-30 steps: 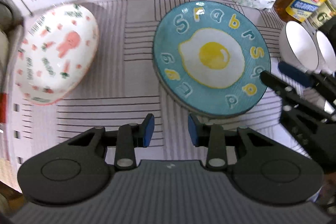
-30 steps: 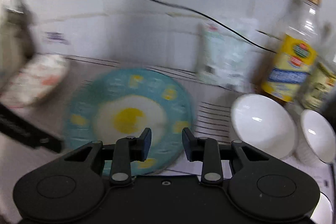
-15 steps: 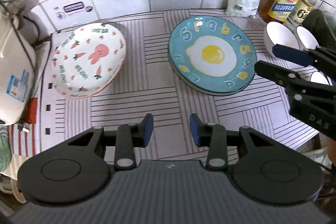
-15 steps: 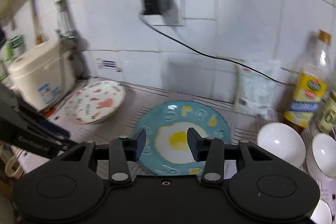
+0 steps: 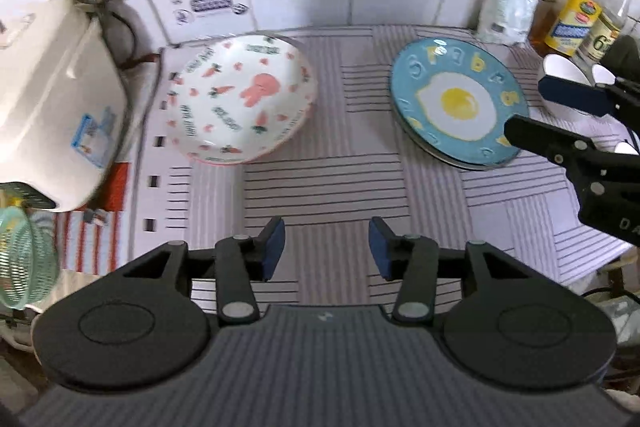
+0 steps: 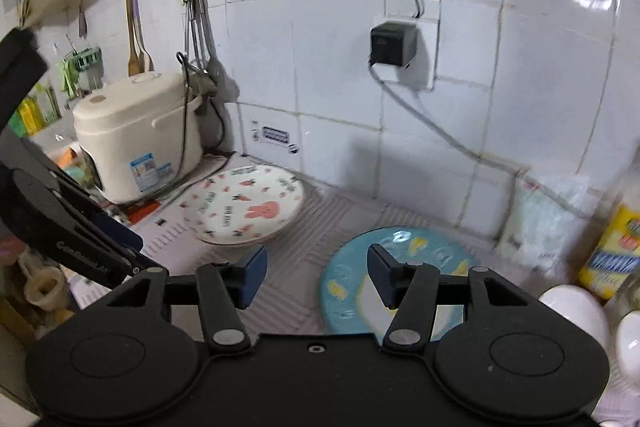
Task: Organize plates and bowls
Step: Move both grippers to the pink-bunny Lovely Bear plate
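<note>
White-tiled corner, striped tabletop (image 5: 328,183): with left tongs (image 5: 326,247) and right tongs (image 6: 316,279) both empty, jaws just spreading, bunny plate (image 5: 240,99) lying left near rice cooker (image 5: 52,99), egg plate (image 5: 456,103) right beside white bowls (image 6: 572,311), best to approach rims low, squarely.

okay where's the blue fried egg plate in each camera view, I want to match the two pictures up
Left wrist view: the blue fried egg plate lies upper right on the striped mat, near the bottles.
Right wrist view: the same plate sits low, right of centre, partly hidden behind the right hand-held gripper.
Shared landmark: the rabbit-and-carrot plate, to the left of the blue plate in both views, beside the white rice cooker.
</note>
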